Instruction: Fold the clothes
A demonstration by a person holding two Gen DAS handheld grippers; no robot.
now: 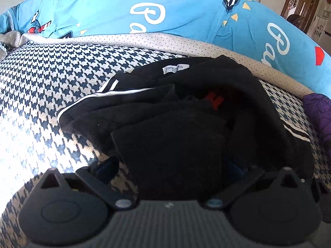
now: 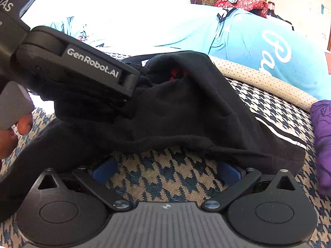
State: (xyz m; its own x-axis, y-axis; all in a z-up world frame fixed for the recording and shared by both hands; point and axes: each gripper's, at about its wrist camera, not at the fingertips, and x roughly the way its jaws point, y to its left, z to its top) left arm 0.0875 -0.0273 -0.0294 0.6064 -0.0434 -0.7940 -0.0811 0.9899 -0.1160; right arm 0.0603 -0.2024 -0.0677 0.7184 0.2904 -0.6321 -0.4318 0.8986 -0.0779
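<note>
The left gripper [image 2: 132, 82] reaches into the black garment [image 2: 186, 107]; its fingers are spread, though cloth hides whether they pinch anything. The right gripper [image 2: 165, 171] is released, just short of the garment's near hem. The garment lies bunched on the houndstooth bedspread [image 2: 165, 181], neck label [image 1: 175, 68] showing. Beyond it lies blue bedding [image 1: 103, 6]. It looks crumpled rather than squared, so folding seems unfinished.

Bare houndstooth cover [image 2: 165, 177] is lying open before my right gripper [image 2: 165, 170]; the black garment [image 2: 186, 111] (bunched high) is blocking beyond.
</note>
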